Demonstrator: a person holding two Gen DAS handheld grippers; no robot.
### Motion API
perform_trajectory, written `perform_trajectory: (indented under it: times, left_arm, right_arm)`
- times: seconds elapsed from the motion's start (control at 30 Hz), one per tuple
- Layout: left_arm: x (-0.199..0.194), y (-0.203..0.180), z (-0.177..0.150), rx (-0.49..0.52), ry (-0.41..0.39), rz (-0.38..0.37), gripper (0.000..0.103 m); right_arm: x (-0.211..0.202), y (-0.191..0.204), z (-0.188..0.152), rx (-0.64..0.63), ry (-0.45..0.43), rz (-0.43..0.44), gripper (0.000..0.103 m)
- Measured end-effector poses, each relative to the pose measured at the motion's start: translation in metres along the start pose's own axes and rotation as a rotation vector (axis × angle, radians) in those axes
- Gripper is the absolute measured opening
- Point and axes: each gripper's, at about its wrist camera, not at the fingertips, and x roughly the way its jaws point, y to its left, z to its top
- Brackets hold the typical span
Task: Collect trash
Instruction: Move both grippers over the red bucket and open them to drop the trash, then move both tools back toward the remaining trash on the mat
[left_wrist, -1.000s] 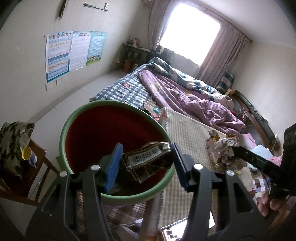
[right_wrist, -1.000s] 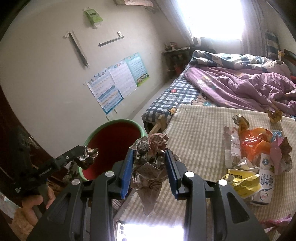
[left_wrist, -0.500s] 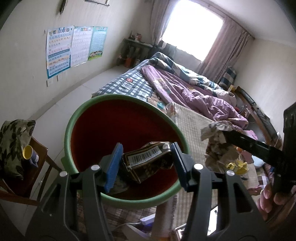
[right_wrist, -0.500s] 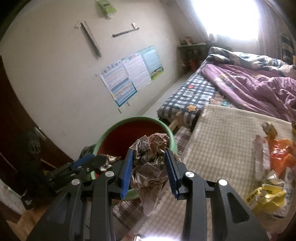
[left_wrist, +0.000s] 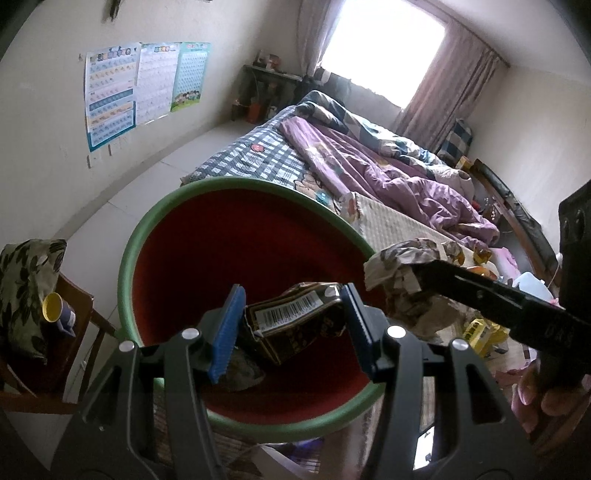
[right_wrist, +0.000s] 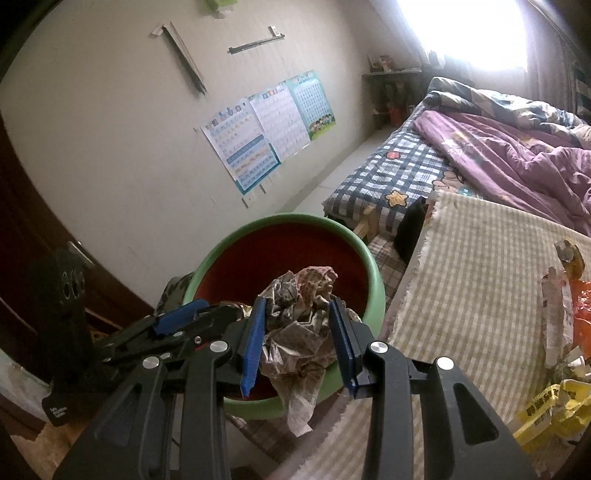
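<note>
Both tools held light trash over bin (left_wrist: 236, 184): left tool (left_wrist: 291, 325) clamped crushable carton (left_wrist: 295, 325), right tool (right_wrist: 299, 343) clamped soft crumpled wrapper (right_wrist: 299, 321)

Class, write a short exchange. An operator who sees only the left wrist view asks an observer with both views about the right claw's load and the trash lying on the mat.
Operator: My left claw holds the packet over the bin. Is the right claw gripping its paper wad squarely?
Observer: Yes. The wad sits between both blue pads, and a loose tail hangs below them, in front of the bin's near rim.
Operator: What lies on the mat?
Observer: A long pale wrapper lies right beside an orange bag, with a yellow carton nearer the camera.
</note>
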Motion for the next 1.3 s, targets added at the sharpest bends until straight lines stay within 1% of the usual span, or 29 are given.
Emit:
perform_trajectory:
  times: [0.07, 0.13, 0.3, 0.33, 0.37, 0.4, 0.43, 0.6, 0.77, 0.97, 1.3]
  left_arm:
    - [0.002, 0.0, 0.001, -0.003, 0.002, 0.003, 0.052]
    - [0.004, 0.003, 0.002, -0.011, 0.003, 0.014, 0.052]
    - [0.008, 0.006, 0.004, -0.021, 0.007, 0.027, 0.052]
    - [0.008, 0.007, 0.004, -0.026, 0.002, 0.036, 0.054]
    - [0.008, 0.007, 0.004, -0.029, 0.0, 0.044, 0.066]
    - [0.007, 0.009, 0.003, -0.037, -0.008, 0.055, 0.073]
    - [0.005, 0.009, 0.002, -0.044, -0.018, 0.058, 0.075]
    - [0.002, 0.011, 0.001, -0.055, -0.016, 0.068, 0.075]
    - [-0.006, -0.001, 0.0, -0.031, -0.031, 0.064, 0.075]
    - [-0.015, -0.019, -0.003, -0.016, -0.044, 0.052, 0.075]
    - [-0.023, -0.058, -0.018, 0.021, -0.042, 0.03, 0.075]
  right_arm:
    - [0.003, 0.0, 0.0, 0.0, 0.003, 0.003, 0.036]
    - [0.004, 0.001, 0.001, -0.002, 0.004, 0.005, 0.039]
    - [0.006, 0.003, 0.004, -0.012, 0.004, 0.008, 0.04]
    - [0.007, 0.004, 0.004, -0.016, 0.007, 0.012, 0.043]
    - [0.009, 0.004, 0.004, -0.018, 0.011, 0.014, 0.046]
    - [0.009, 0.004, 0.004, -0.017, 0.012, 0.015, 0.056]
    - [0.009, 0.004, 0.004, -0.013, 0.006, 0.013, 0.063]
    - [0.0, 0.0, 0.005, 0.002, -0.013, 0.02, 0.063]
    - [-0.018, -0.006, 0.003, 0.022, -0.042, 0.021, 0.063]
    - [-0.055, -0.018, -0.003, 0.041, -0.099, 0.006, 0.063]
    - [-0.122, -0.055, -0.022, 0.1, -0.184, -0.027, 0.063]
